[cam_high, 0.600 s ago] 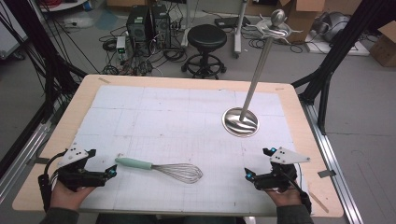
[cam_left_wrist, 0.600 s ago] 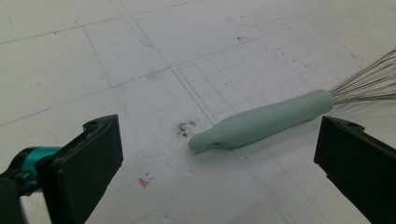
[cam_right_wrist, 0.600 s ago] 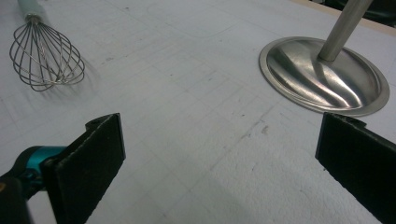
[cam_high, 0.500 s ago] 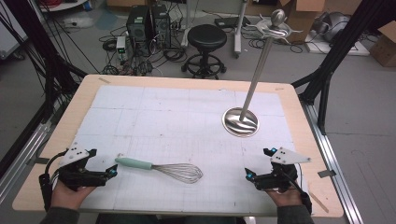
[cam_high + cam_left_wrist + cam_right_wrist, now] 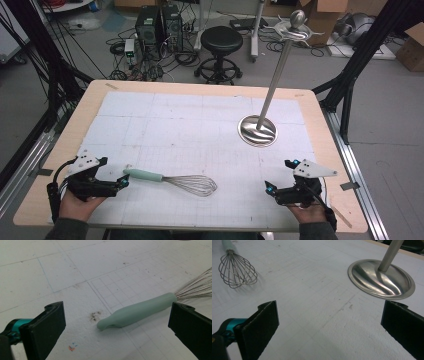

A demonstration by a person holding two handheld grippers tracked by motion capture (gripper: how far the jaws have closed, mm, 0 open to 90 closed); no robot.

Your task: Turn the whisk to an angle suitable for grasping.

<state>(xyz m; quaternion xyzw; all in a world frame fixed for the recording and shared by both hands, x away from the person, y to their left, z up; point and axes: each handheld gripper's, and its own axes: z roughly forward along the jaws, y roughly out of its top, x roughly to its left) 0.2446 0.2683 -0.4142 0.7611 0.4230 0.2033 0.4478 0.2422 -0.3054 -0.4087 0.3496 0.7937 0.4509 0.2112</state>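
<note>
Both jaws of the left gripper (image 5: pixel 117 335) gape before the whisk (image 5: pixel 140 311)

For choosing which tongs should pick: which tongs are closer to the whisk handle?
The left tongs; the whisk's mint handle lies just before them.

Steel stand (image 5: pixel 258 131) with round base and tall pole on gridded white mat (image 5: pixel 200 125), right of centre. Wooden table (image 5: pixel 90 102). Behind it: black stool (image 5: pixel 218 40), computer towers (image 5: pixel 159 22), cables, cardboard boxes (image 5: pixel 413 47).
</note>
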